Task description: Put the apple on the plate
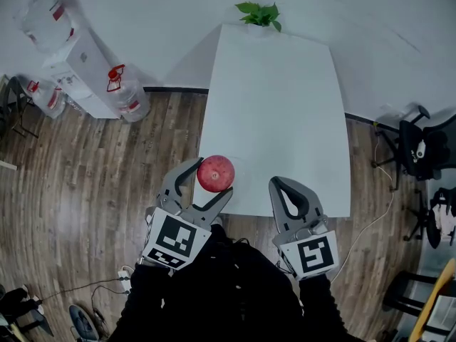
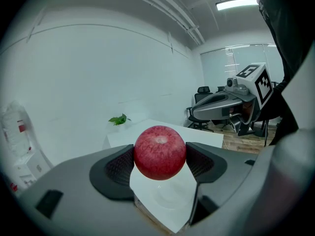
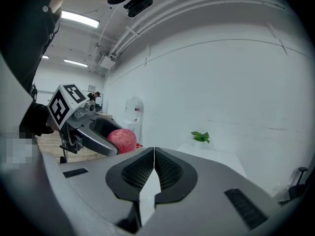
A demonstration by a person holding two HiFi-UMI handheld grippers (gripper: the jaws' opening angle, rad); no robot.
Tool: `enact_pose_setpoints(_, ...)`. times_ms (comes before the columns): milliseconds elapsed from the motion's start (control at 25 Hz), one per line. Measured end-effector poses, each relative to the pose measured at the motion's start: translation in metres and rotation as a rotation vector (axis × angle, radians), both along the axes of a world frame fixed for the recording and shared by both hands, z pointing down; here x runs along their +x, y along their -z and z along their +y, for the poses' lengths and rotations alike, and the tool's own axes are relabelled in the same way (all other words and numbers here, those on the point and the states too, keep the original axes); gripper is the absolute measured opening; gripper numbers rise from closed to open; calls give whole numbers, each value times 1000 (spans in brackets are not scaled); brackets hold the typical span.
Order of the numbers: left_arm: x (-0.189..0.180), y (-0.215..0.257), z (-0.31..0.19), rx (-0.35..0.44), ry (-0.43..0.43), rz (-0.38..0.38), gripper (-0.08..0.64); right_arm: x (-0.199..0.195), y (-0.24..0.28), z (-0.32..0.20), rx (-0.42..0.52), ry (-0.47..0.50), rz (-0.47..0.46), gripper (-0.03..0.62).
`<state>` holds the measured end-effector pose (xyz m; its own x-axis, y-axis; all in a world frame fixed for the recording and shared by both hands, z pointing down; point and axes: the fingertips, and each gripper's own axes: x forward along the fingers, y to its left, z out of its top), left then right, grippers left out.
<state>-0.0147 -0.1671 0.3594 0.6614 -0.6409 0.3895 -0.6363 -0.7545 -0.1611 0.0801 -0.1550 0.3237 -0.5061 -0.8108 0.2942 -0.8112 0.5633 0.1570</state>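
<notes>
Carrying step, I judge: the left gripper (image 1: 211, 179) clamps the apple (image 1: 215, 174) above the table's (image 1: 278, 105) near left corner; a faint white plate (image 2: 170, 200) lies just beneath; the right gripper (image 1: 285, 185), jaws together, holds nothing; next, lower gently, then release.

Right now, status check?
Left gripper shut on apple, above table's near edge. Right gripper shut, empty. Plate only faint below apple; nothing blocking.
</notes>
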Motion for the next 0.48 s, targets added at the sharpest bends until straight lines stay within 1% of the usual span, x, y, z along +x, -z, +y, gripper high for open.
enact_pose_setpoints(240,1,-7,-5,-9,-12,-7,341,-1,-1,-7,-3,-8,4,41)
enact_pose_setpoints(480,6,-10,-8,-24,-32,2,341,2,-4,-10,-10,-22,0,41)
